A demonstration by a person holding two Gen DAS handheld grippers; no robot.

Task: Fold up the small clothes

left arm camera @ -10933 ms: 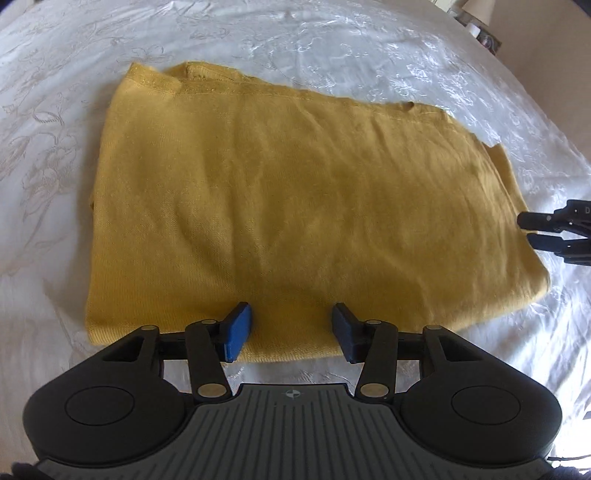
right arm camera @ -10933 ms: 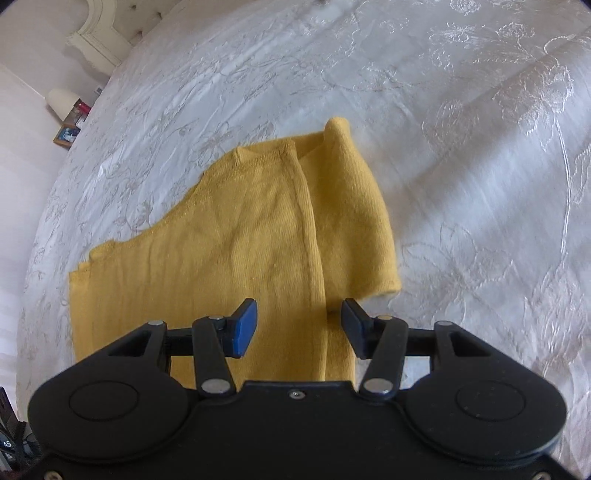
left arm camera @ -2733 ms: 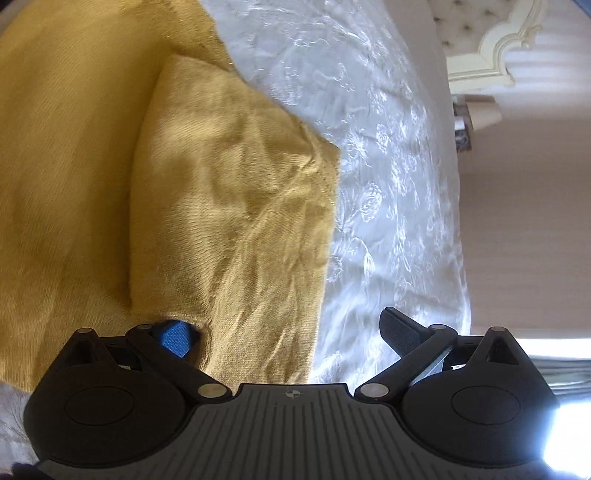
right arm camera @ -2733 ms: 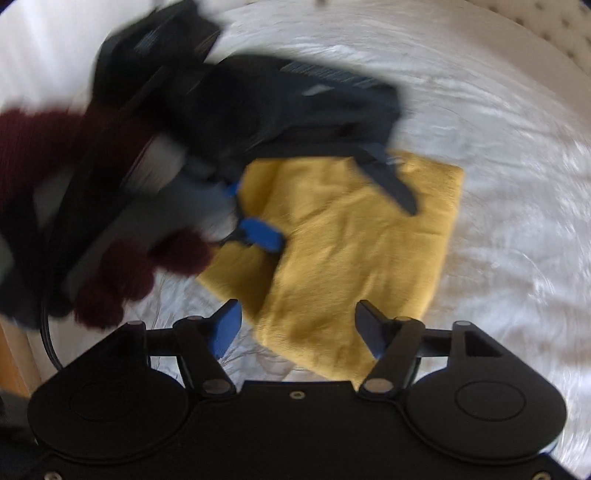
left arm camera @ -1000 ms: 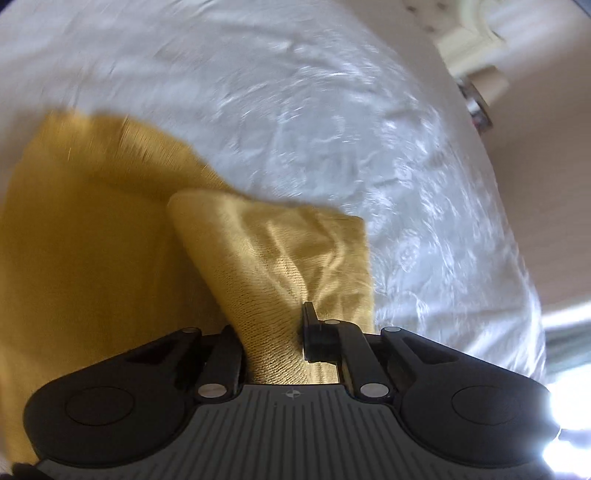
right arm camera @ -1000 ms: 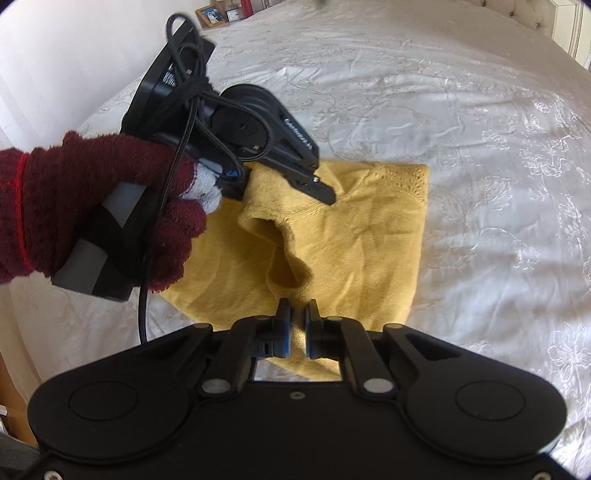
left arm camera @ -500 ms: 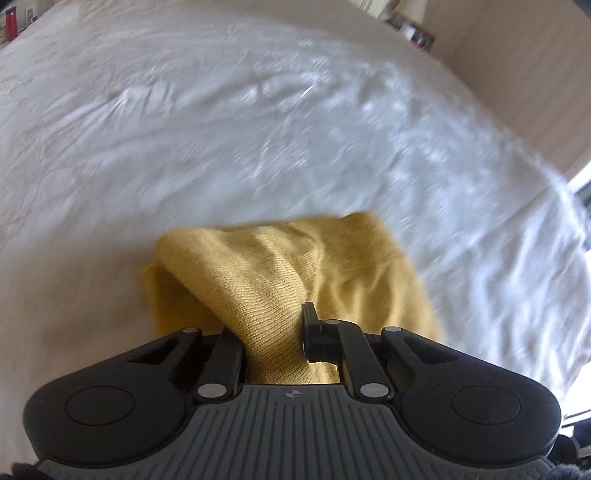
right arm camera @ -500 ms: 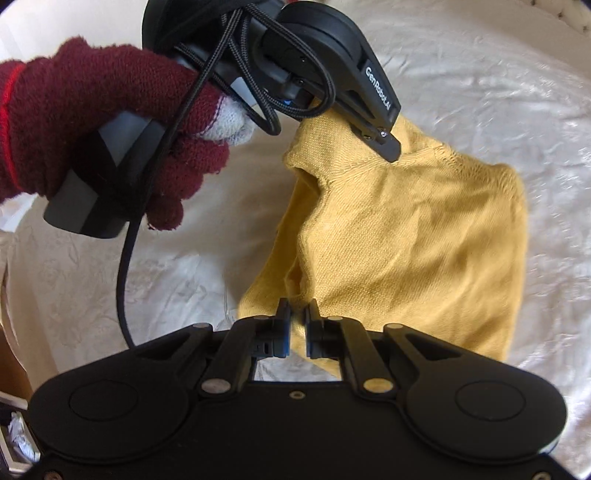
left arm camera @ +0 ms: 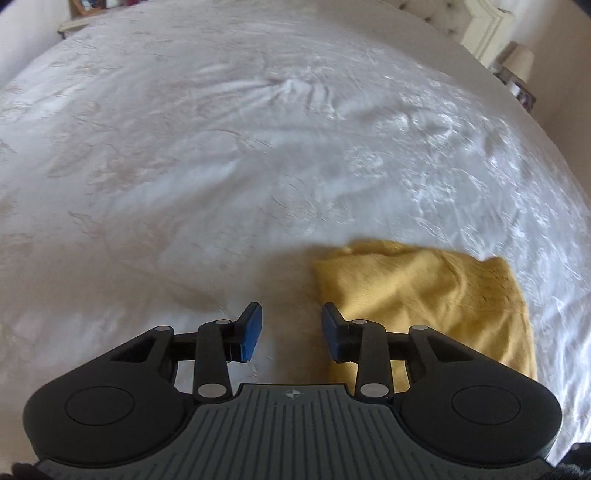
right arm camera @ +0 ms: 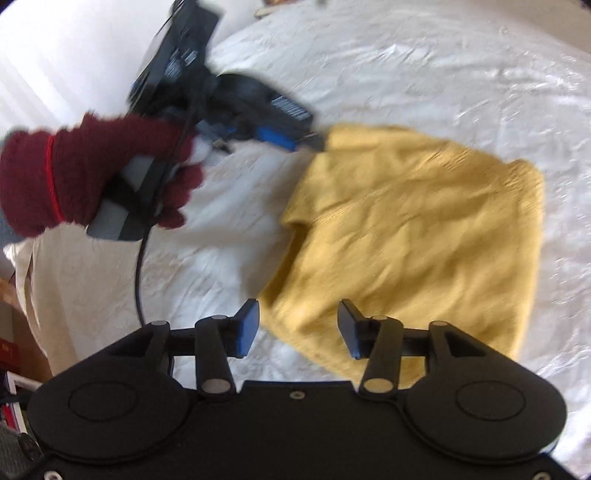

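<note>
The yellow knitted garment [right arm camera: 406, 240] lies folded in a rumpled rectangle on the white bedspread [left arm camera: 258, 147]. My right gripper [right arm camera: 298, 328] hovers over its near corner; its jaws are opening, and the cloth lies under the gap with neither pad pressing on it. My left gripper [left arm camera: 291, 332] is just left of the garment [left arm camera: 424, 302]; its jaws are opening too, with only bedspread between them. The right wrist view shows the left gripper [right arm camera: 291, 140], blurred, at the garment's far left corner, held by a hand in a maroon glove [right arm camera: 92, 173].
The embroidered bedspread stretches wide beyond and left of the garment. A cream headboard [left arm camera: 480, 26] and a bedside lamp [left arm camera: 521, 62] stand at the far right. A black cable [right arm camera: 138, 280] hangs from the left gripper. The bed's edge and floor clutter [right arm camera: 11, 350] show at the left.
Both grippers were shut on the garment's edge and have let go and opened. The garment has dropped flat onto the bed. The left gripper has swung off to the garment's left side.
</note>
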